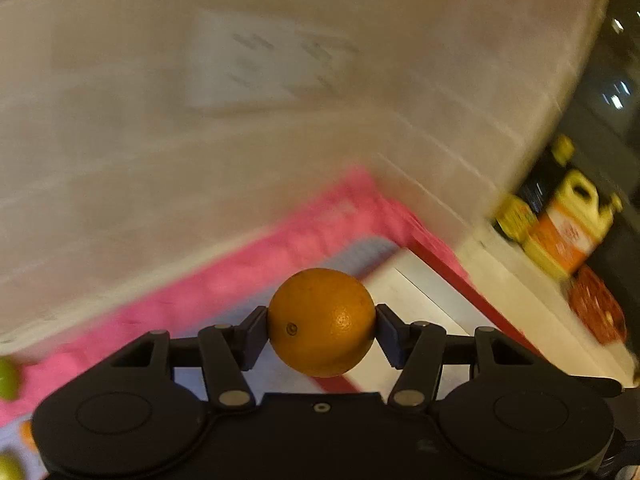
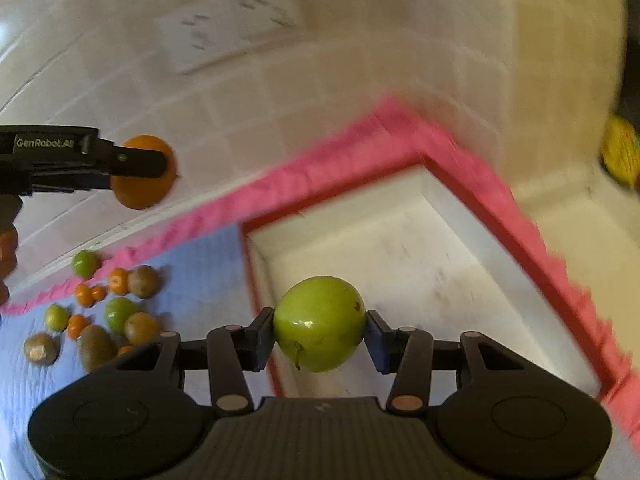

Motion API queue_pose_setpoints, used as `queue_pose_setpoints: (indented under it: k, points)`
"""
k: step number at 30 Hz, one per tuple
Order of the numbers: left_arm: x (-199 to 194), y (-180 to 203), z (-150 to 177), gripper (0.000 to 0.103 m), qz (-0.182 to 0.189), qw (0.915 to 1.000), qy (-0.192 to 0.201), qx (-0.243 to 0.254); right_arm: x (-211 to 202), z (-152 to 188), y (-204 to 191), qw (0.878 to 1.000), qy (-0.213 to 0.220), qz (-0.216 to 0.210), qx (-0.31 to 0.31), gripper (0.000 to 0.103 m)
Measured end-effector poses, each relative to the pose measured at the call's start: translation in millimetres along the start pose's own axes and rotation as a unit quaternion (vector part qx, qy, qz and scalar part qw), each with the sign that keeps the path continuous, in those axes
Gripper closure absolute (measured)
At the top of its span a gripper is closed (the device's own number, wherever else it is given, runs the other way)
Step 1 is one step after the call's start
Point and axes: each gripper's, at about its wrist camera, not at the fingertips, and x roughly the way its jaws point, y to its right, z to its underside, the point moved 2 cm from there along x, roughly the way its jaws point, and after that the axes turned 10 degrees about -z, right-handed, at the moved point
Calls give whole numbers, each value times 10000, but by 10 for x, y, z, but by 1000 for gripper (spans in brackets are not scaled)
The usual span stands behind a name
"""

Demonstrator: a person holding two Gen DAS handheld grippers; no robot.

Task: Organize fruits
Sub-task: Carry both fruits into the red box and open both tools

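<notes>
Between the pads of the left tongs (image 1: 322, 326) an orange (image 1: 322, 322) is pinched, smooth-skinned with a small dark stem scar, and held above the table. A glossy green apple (image 2: 319, 323) is likewise clamped in the right tongs (image 2: 319, 338), over a red-rimmed white box (image 2: 420, 236). Farther left, loose fruits (image 2: 108, 308) are scattered on a blue quilted mat (image 2: 200, 264) edged in pink. Beyond, blurred by motion, what seems a tiled wall (image 2: 320, 72) is seen.
</notes>
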Motion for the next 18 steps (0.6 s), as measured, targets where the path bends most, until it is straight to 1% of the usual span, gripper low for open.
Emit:
queue_pose_setpoints:
  k: [2,5,7,9,13,18]
  points:
    - [283,270,36,35,176,9992,-265,258,51,77,123,9998,-106,56,172,54]
    - [662,584,174,35,318,9952,-729,572,178,160,144,9989,-331,160,305,54]
    - [871,733,255,35,330,9920,-984,719,247,225,166,9968,-523,330,503,53]
    - [1056,830,322,35,282,9897,-1180,757,287,295,170,9954,-620,447,570,53]
    - [1235,920,430,35,291,9873,-1332,817,345,406,236,9927,-672,530,852,53]
    - [1294,919,458,34,193,9868,-1391,809,354,435,275,9910,-616,442,1105,53]
